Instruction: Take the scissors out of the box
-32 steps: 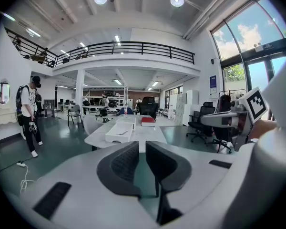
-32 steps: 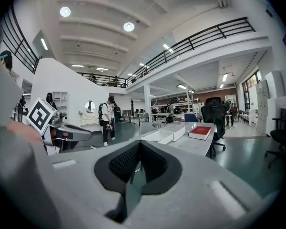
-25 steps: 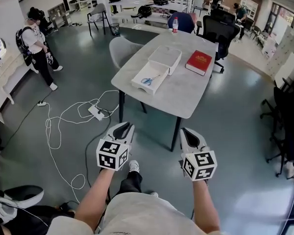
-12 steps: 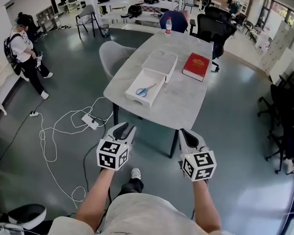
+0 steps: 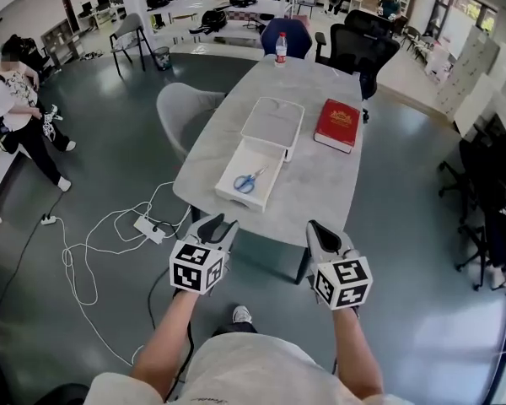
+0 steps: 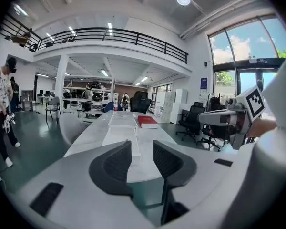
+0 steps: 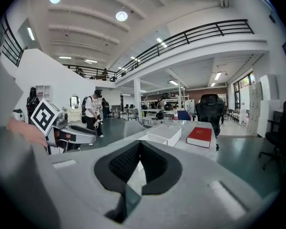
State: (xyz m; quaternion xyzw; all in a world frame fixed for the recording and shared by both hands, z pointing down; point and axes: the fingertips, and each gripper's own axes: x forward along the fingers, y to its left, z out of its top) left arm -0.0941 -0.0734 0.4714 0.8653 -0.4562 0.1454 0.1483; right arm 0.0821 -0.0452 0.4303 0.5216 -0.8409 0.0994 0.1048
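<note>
Blue-handled scissors (image 5: 245, 181) lie in the open white drawer-like box (image 5: 266, 146) on the grey table (image 5: 320, 175). Both grippers hang in the air short of the table's near edge, well apart from the box. My left gripper (image 5: 218, 224) (image 6: 142, 149) is open; its jaws have just been opening and nothing is between them. My right gripper (image 5: 319, 230) (image 7: 139, 144) is shut and empty. In the gripper views the box (image 6: 121, 128) (image 7: 164, 133) shows ahead, but the scissors are hidden inside it.
A red book (image 5: 337, 125) lies right of the box, a bottle (image 5: 280, 49) at the table's far end. A grey chair (image 5: 185, 108) stands left of the table. Cables and a power strip (image 5: 143, 226) lie on the floor. A person (image 5: 17, 99) stands far left.
The table and box have come nearer in the head view as both grippers moved toward them. The left gripper's jaws have opened. The person at left has shifted farther left.
</note>
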